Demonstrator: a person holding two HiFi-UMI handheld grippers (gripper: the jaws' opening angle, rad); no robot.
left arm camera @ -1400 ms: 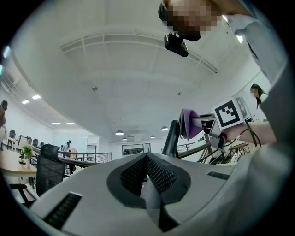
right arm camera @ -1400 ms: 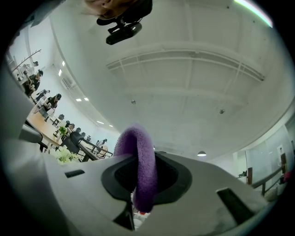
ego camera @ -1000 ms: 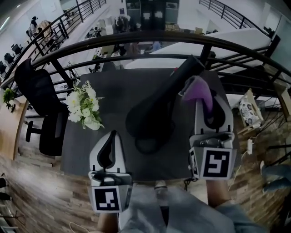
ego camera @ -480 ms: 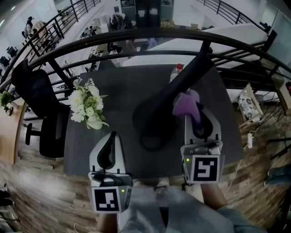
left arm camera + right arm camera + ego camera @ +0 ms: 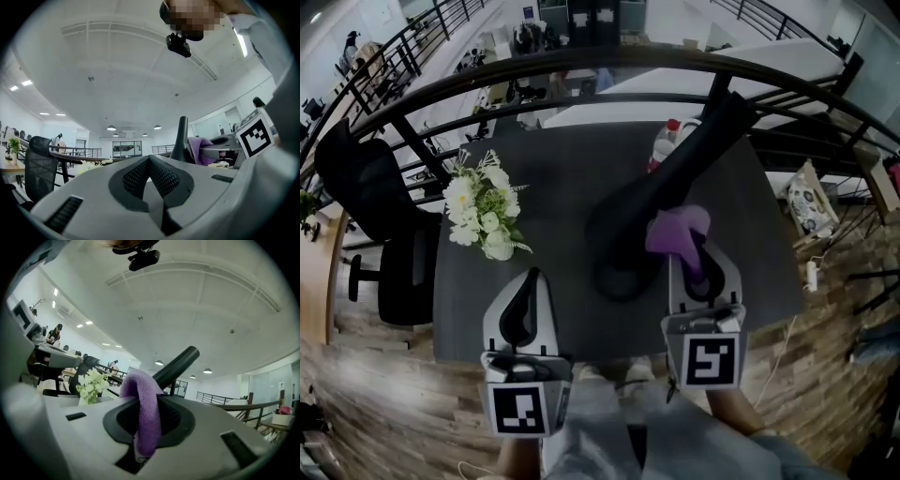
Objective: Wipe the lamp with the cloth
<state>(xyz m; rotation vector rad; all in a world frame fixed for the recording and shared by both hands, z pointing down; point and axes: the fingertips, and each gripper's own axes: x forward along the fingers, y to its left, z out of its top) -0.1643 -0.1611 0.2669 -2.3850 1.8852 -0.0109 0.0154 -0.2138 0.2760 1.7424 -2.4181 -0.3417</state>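
- My left gripper point(image 5: 530, 278) sits low at the near left and points forward, its jaws closed together with nothing between them.
- My right gripper point(image 5: 694, 258) reaches farther forward than the left, its jaws pinched on the purple cloth point(image 5: 675, 231), which bulges out over their tips.
- Both marker cubes face up toward my head.

Two tools point(image 5: 530, 281) point(image 5: 701, 267), one lamp point(image 5: 675, 183), one cloth point(image 5: 677, 232), one bouquet point(image 5: 483, 214), one bottle point(image 5: 664, 145).
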